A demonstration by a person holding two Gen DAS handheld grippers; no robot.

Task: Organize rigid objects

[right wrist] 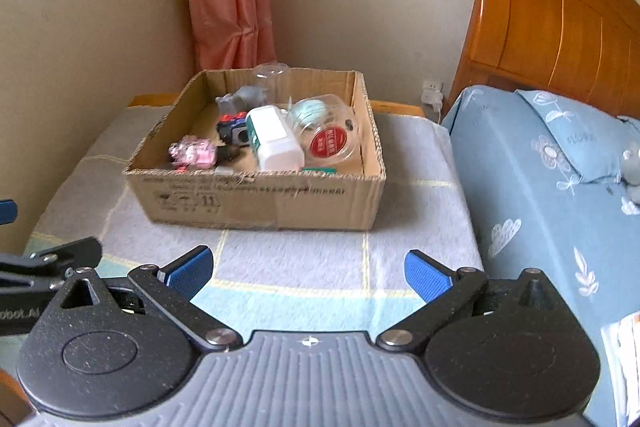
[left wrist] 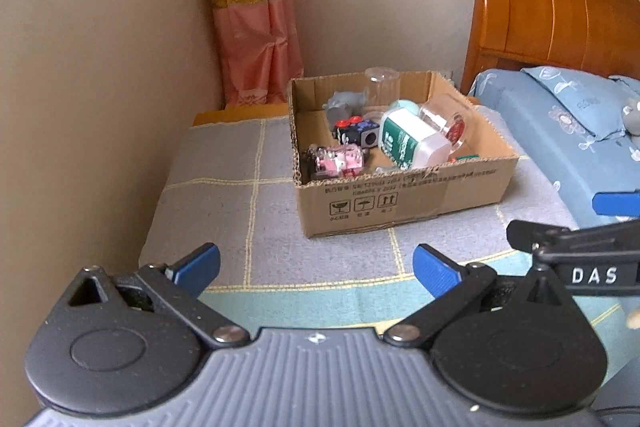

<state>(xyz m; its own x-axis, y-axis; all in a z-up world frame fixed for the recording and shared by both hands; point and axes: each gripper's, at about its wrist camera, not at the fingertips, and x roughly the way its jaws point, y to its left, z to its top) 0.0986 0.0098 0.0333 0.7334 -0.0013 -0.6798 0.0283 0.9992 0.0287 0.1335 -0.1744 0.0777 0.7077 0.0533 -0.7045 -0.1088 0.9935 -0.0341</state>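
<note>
A cardboard box (left wrist: 404, 195) (right wrist: 256, 203) sits on a checked cloth. Inside lie a white and green bottle (left wrist: 412, 141) (right wrist: 274, 139), a clear jar with a red lid (left wrist: 452, 125) (right wrist: 332, 143), a pink toy (left wrist: 340, 161) (right wrist: 194, 151), a black cube with coloured buttons (left wrist: 358, 133) (right wrist: 234, 129), a grey figure (left wrist: 344, 105) (right wrist: 242, 97) and a clear cup (left wrist: 382, 85) (right wrist: 272, 77). My left gripper (left wrist: 318, 269) stands open and empty, short of the box. My right gripper (right wrist: 308, 273) is open too, nothing between its blue pads. The right gripper's side shows in the left wrist view (left wrist: 576, 251).
The cloth (left wrist: 240, 195) (right wrist: 304, 259) covers a low table set against a beige wall (left wrist: 100, 87) on the left. A bed with blue bedding (right wrist: 552, 179) (left wrist: 560, 131) and a wooden headboard (right wrist: 560, 27) borders the right. A pink curtain (left wrist: 252, 7) hangs in the corner behind.
</note>
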